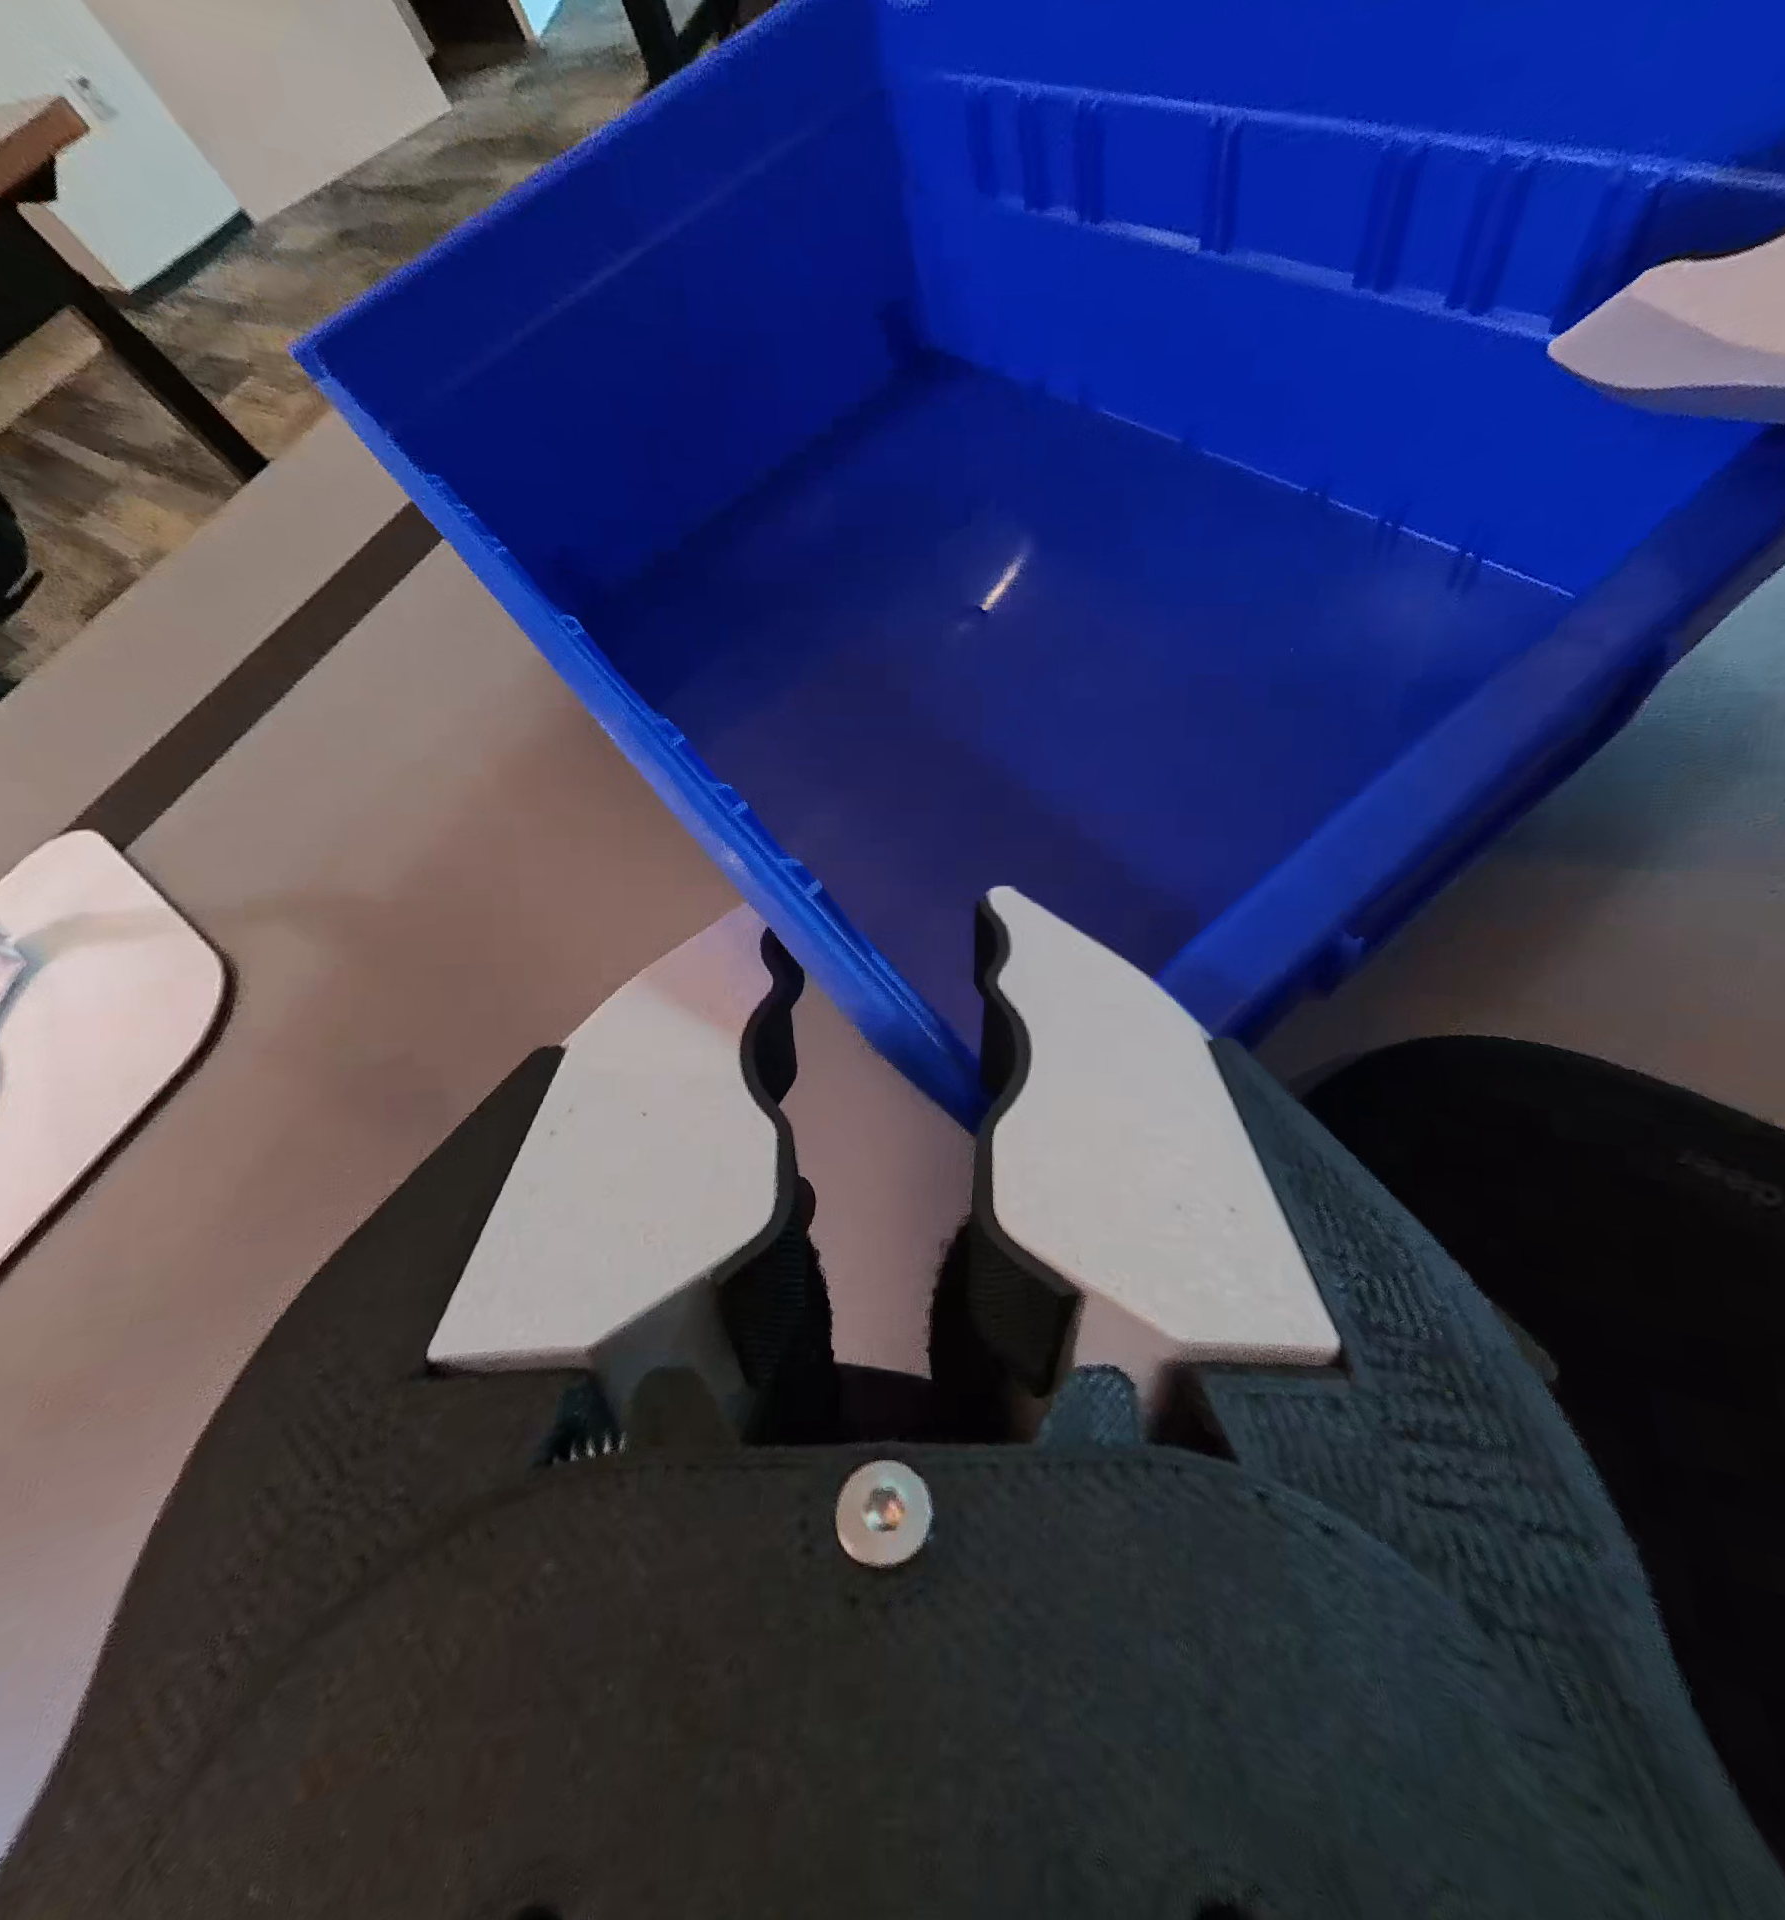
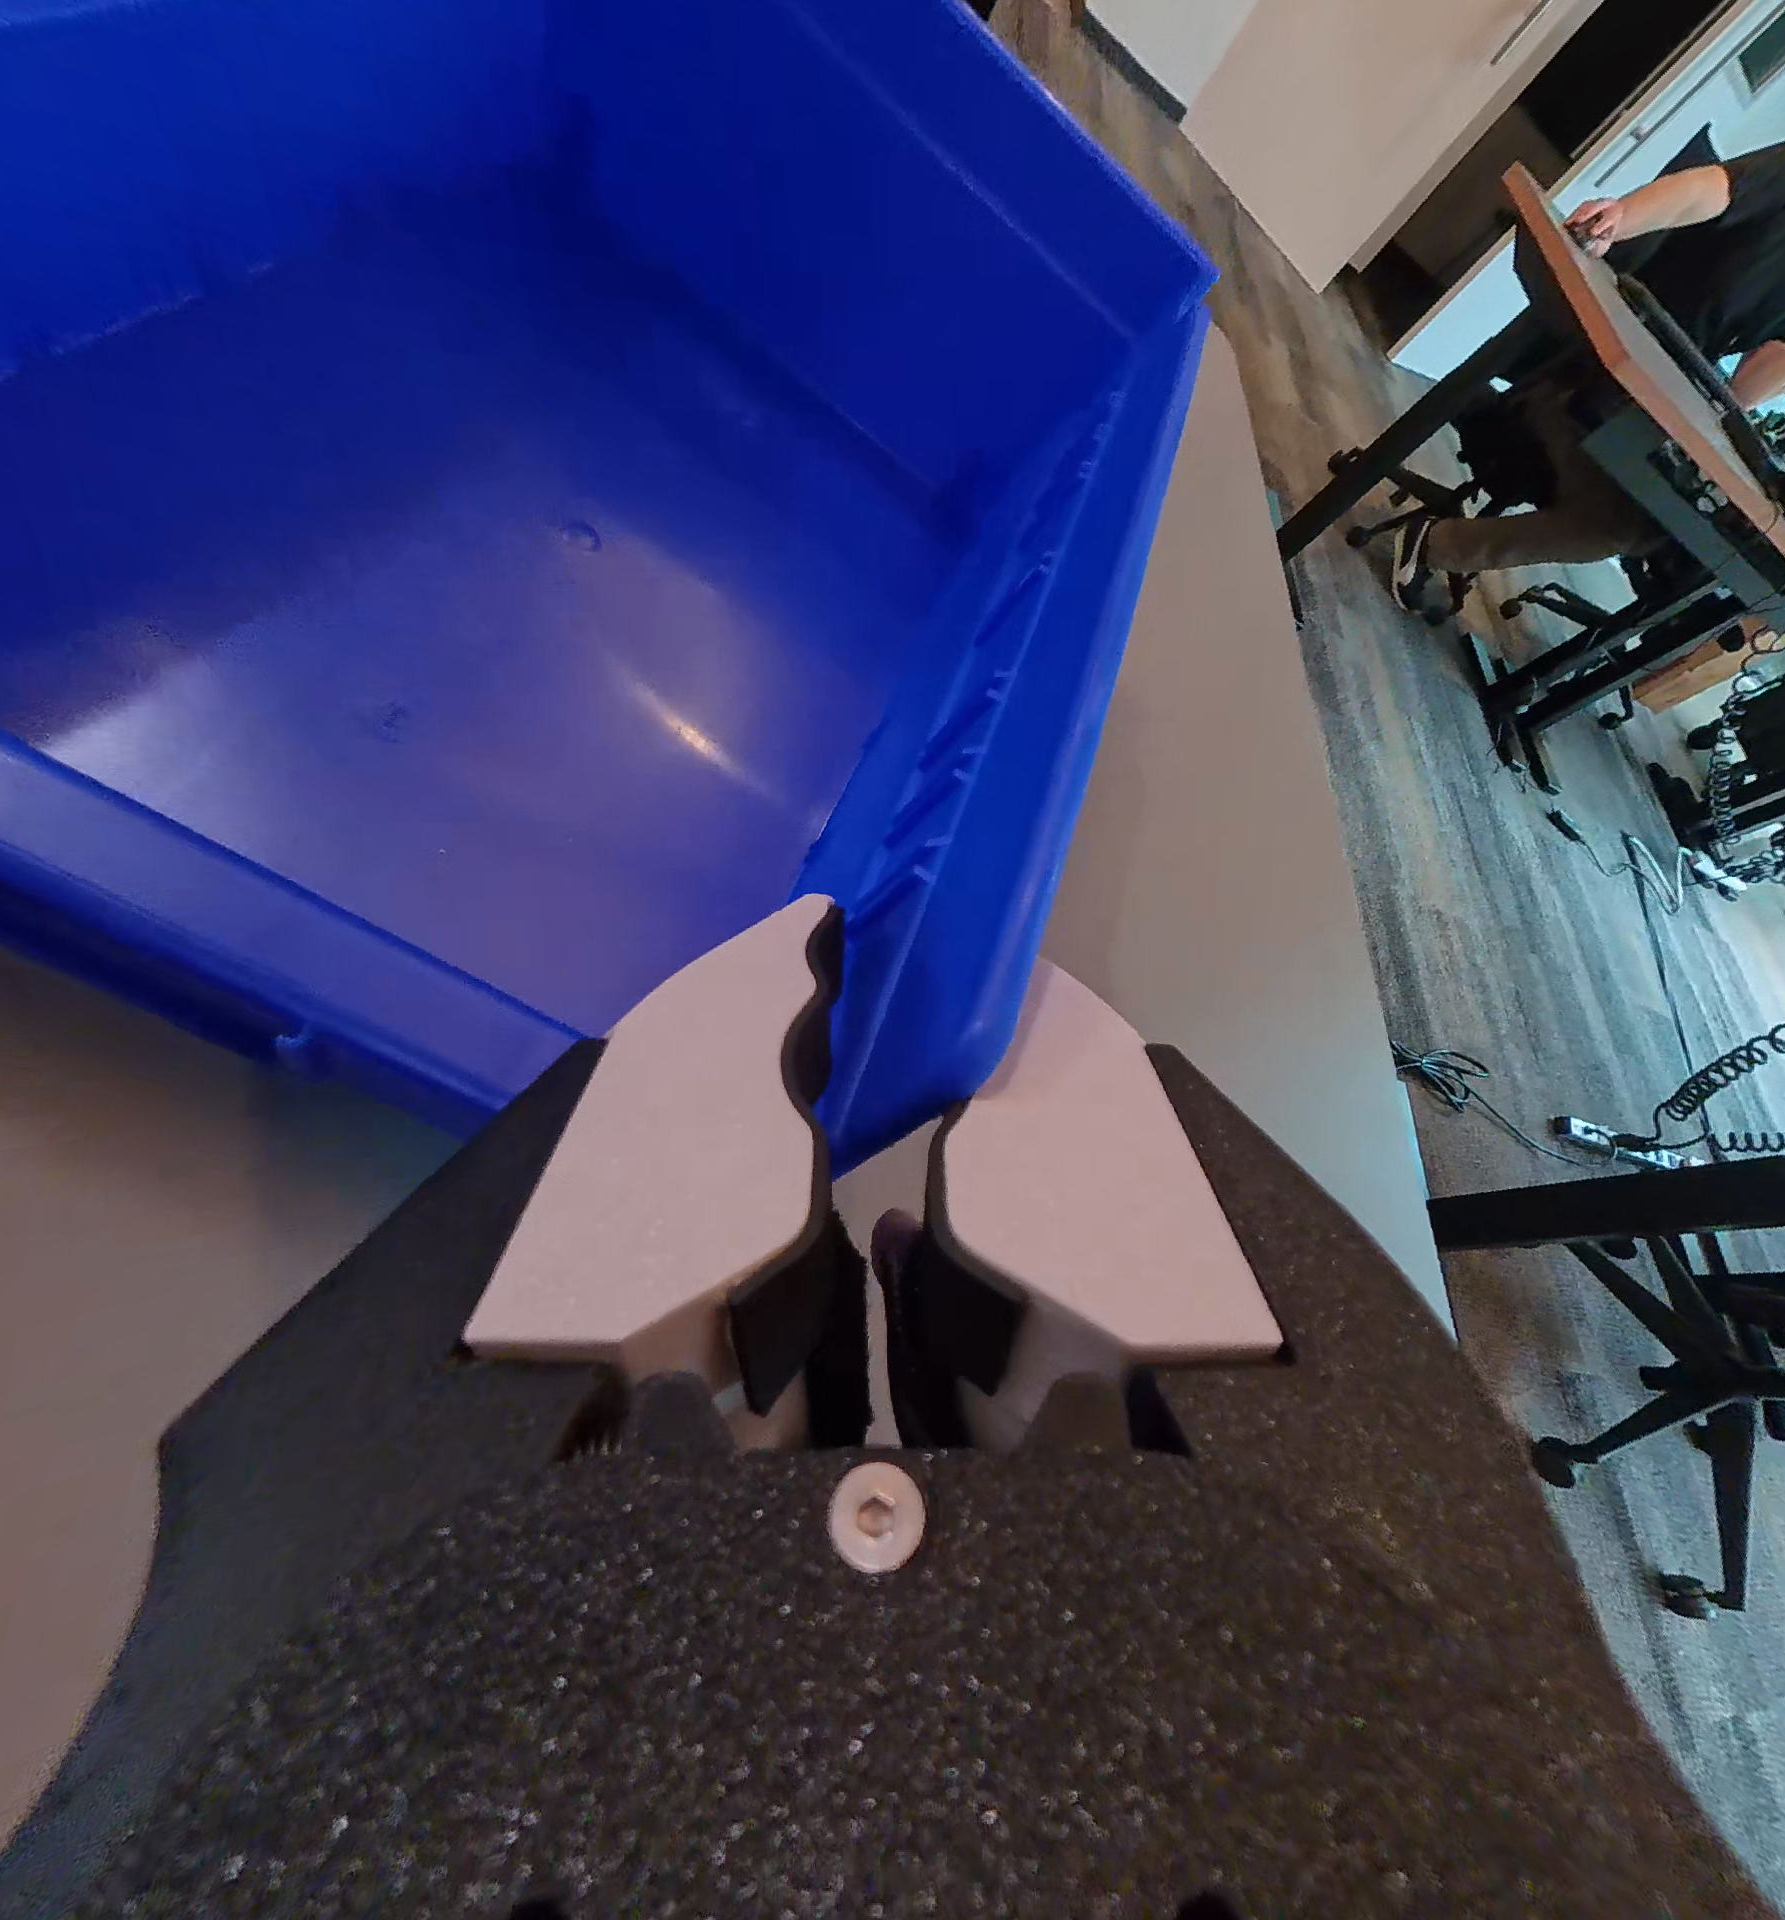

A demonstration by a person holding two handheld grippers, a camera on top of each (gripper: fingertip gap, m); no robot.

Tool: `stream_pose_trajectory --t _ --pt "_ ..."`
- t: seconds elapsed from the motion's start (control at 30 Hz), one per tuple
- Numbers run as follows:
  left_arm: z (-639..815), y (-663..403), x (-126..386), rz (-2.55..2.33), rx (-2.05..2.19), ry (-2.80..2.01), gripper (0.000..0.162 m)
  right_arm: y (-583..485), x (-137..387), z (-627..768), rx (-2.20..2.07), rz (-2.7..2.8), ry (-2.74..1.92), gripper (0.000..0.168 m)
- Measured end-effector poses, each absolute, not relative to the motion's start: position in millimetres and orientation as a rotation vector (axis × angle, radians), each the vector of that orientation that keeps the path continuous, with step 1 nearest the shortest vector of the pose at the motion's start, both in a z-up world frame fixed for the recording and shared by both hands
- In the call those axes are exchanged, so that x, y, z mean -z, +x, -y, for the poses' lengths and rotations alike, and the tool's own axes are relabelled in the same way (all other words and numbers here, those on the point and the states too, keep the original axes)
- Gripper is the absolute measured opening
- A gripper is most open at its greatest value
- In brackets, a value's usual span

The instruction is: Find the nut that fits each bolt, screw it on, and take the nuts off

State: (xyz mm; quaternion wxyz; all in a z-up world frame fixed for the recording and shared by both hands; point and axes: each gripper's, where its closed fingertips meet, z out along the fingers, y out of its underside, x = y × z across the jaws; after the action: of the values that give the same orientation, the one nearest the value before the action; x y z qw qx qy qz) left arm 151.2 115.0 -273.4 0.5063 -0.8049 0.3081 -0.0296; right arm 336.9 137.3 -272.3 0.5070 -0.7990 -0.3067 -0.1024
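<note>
Each tool grips a wall of the blue bin: the left tool is clamped on its left wall near the front corner, the right tool on its right wall. No nut or bolt shows; the bin's floor looks bare. A pale mat lies on the worktop to the left. A seated person works at a far desk.

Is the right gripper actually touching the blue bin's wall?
Touching. In the right wrist view the right gripper has its jaws on either side of the blue bin side wall at its near corner, pressed against it with no gap showing.
</note>
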Motion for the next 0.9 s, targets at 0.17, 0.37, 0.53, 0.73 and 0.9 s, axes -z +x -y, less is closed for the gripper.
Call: stream_pose_trajectory --t 0.17,0.37,0.53,0.73,0.9 --pt "-107.0 157.9 271.6 -0.792 0.12 -1.891 0.044 345.9 270.0 -138.3 0.233 0.695 -1.898 0.021" --pt "-70.2 125.4 250.0 -0.782 0.16 -1.821 0.054 356.6 248.2 -120.6 0.258 0.655 -1.866 0.066" --pt "-14.0 59.1 205.9 -0.692 0.218 -1.741 0.051 333.9 210.3 -95.5 0.133 0.588 -1.755 0.069" --pt "29.7 -87.5 170.5 -0.4 0.069 -1.767 0.048 253.6 184.5 -69.6 -0.121 0.668 -1.613 0.064" --pt "65.0 -188.8 153.0 -0.114 0.114 -1.787 0.049 169.0 170.4 -55.5 -0.408 0.698 -1.562 0.063"
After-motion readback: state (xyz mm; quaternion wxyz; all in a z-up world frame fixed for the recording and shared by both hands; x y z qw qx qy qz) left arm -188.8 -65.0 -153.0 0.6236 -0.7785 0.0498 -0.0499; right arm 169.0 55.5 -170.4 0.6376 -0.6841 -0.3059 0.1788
